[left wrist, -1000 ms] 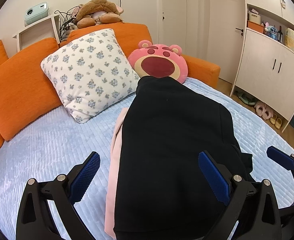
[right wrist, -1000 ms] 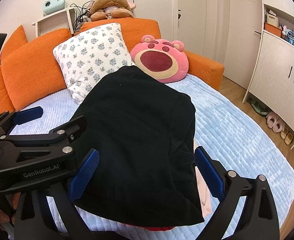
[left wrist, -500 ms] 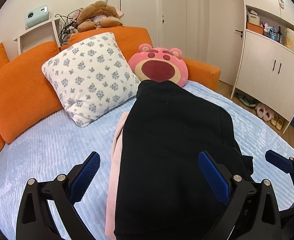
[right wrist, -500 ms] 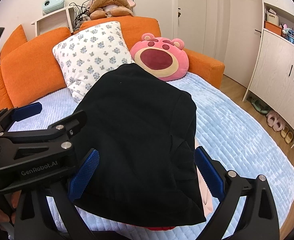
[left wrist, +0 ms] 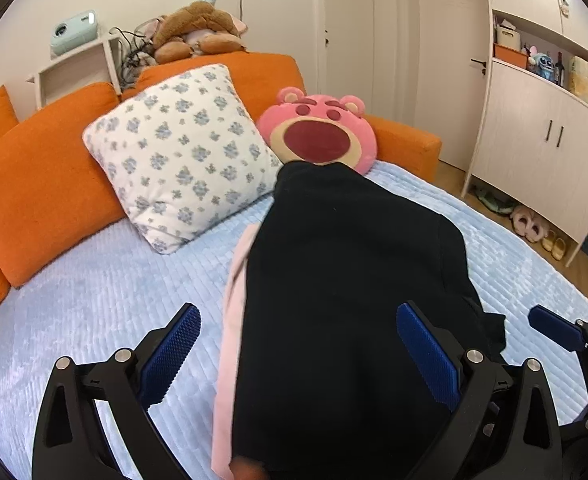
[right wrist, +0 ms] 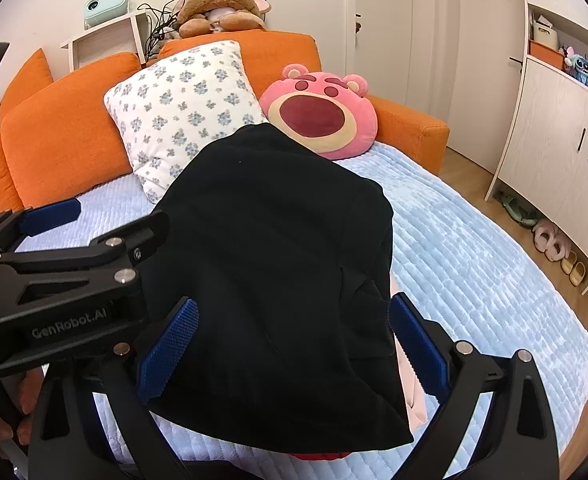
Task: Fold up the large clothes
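Your black garment (left wrist: 346, 300) lay folded into a long dark slab on the pale blue bedspread (left wrist: 94, 292), its far end reaching the pink bear cushion (left wrist: 318, 136), with a pink garment (left wrist: 230, 328) peeking out beneath it. Since a second earlier it had barely shifted; both views crept slightly. You held your left gripper (left wrist: 298, 356) and right gripper (right wrist: 290, 344) low over its near end, jaws spread wide, gripping nothing

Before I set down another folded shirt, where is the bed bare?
Bare blanket lies left of the black garment, below the flowered pillow. A wider bare strip runs right of it toward the cabinet. The head end is crowded by pillow and pink bear cushion.
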Demonstrator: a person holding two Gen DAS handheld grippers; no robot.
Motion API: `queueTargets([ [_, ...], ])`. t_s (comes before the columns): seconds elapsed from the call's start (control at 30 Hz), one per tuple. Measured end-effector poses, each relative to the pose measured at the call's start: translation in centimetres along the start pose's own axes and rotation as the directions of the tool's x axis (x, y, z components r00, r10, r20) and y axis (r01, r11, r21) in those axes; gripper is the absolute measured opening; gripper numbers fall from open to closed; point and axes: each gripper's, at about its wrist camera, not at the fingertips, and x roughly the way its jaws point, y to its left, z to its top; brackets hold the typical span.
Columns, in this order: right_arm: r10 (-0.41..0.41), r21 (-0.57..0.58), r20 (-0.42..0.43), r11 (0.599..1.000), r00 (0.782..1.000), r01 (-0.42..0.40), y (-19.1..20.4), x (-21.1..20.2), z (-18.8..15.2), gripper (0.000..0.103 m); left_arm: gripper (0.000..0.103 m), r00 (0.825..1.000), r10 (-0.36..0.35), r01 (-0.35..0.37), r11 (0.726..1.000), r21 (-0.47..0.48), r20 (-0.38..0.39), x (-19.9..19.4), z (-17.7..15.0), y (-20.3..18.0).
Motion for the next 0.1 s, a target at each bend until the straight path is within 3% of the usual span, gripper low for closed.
queueTargets([
  [0.1, 0.002, -0.001, -0.001, 1.000, 1.000, -0.002, 0.00, 0.02, 0.01, 0.095, 0.099, 1.000, -0.003, 0.003, 1.000, 0.000, -0.001, -0.07, -0.05, 0.03],
])
